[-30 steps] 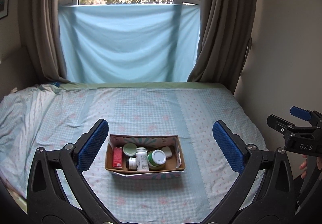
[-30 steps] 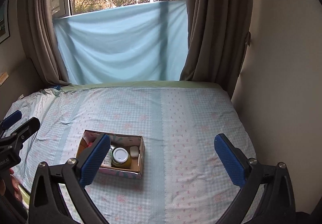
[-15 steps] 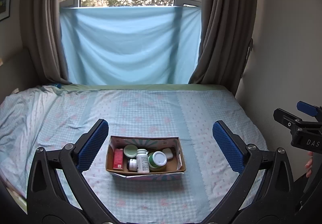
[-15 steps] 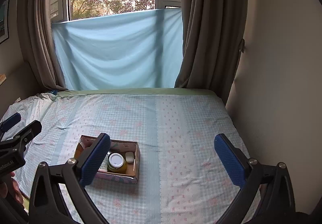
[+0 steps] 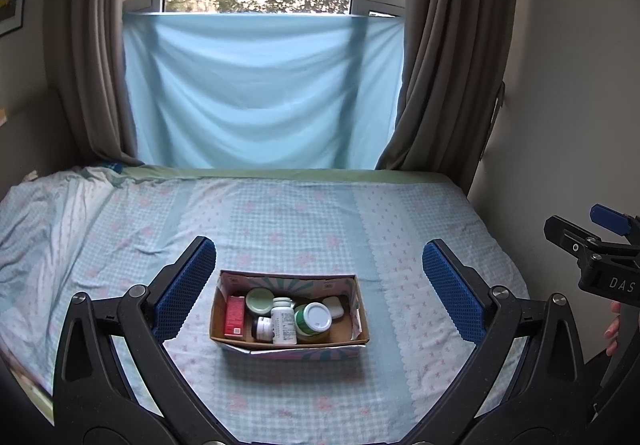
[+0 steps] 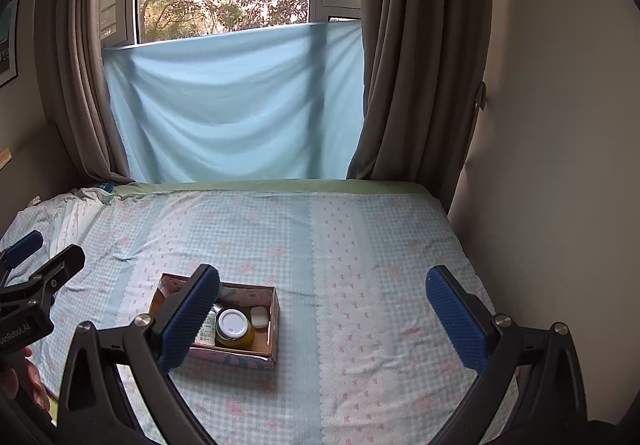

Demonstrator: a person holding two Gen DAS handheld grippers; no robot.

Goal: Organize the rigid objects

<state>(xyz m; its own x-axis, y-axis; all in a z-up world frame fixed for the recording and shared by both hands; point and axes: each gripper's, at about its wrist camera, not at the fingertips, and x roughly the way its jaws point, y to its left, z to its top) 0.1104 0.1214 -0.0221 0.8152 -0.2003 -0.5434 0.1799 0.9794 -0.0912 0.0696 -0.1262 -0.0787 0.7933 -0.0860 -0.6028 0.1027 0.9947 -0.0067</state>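
A shallow cardboard box (image 5: pixel 360 309) sits on the bed near its front edge; it also shows in the right wrist view (image 6: pixel 274 319). It holds a red carton (image 5: pixel 235 316), a white pill bottle (image 5: pixel 283 320), a white-lidded jar (image 5: pixel 314 321), a green-lidded jar (image 5: pixel 259 299) and a small white piece (image 5: pixel 334 307). My left gripper (image 5: pixel 318 287) is open and empty, held back from the box. My right gripper (image 6: pixel 322 315) is open and empty, with the box behind its left finger (image 6: pixel 190 319).
The bed (image 5: pixel 280 213) has a blue checked sheet, rumpled at the left. A light blue cloth (image 5: pixel 260 89) hangs below the window between brown curtains (image 5: pixel 448 57). A wall (image 6: pixel 560 165) runs close along the bed's right side.
Both grippers have tilted up and drawn back slightly, so the box sits lower in both views. Both stay open and empty. The box and its contents have not moved.
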